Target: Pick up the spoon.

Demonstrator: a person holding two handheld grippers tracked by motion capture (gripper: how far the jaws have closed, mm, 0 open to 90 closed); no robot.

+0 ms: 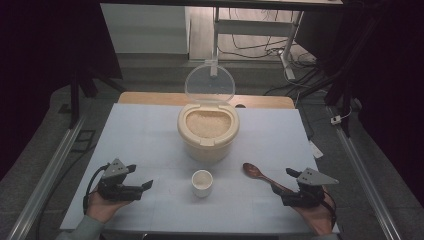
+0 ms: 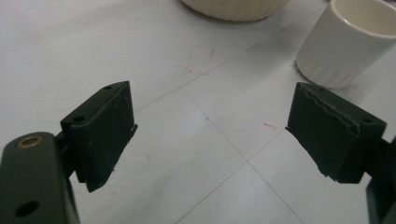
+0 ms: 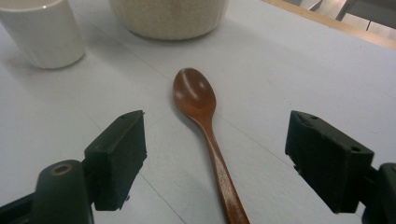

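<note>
Wooden spoon (image 3: 205, 121) lies flat on the bench (image 1: 145, 135), lower right of the high view, bowl pointed toward the rice container (image 1: 208, 132) at centre. In the right gripper view its handle runs between the jaws of the right hand-held gripper (image 3: 212, 161); the jaws are spread wide and no contact is made. The left hand-held gripper (image 2: 210, 133), at lower left of the high view, is also held wide apart with nothing between its jaws; the small white cup (image 2: 348, 39) is seen at the upper right of its view.

The container lid (image 1: 209, 82) stands open, rice exposed.

Risks judged: a thin handle flat on the bench may be pushed away or rolled if the jaws are closed off-centre. A grip far back on the handle would let the bowl droop and spill rice. The cup could be tipped by a careless sweep.
</note>
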